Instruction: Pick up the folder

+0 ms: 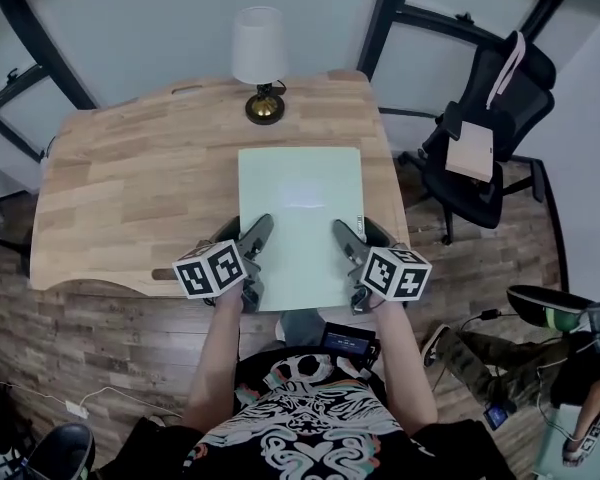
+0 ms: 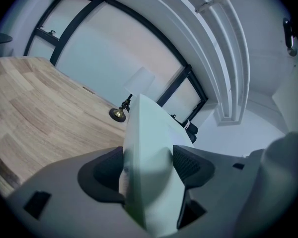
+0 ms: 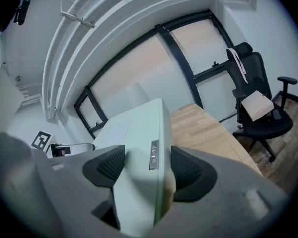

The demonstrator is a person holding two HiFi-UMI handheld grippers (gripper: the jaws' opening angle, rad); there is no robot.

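A pale green folder (image 1: 300, 218) lies flat over the near middle of the wooden table (image 1: 130, 188), its near edge past the table's front. My left gripper (image 1: 255, 236) is shut on its near left edge and my right gripper (image 1: 342, 238) on its near right edge. In the left gripper view the folder (image 2: 146, 133) runs up between the dark pads (image 2: 191, 162) of that gripper (image 2: 149, 168), raised above the tabletop. The right gripper view shows the folder (image 3: 139, 128), with a small label on its edge, clamped in the right gripper (image 3: 148, 168).
A table lamp (image 1: 259, 63) with a white shade and brass base stands at the table's far middle. A black office chair (image 1: 490, 138) carrying a tan box (image 1: 471, 151) is at the right. Another person's legs (image 1: 490, 363) show at the lower right over the wood floor.
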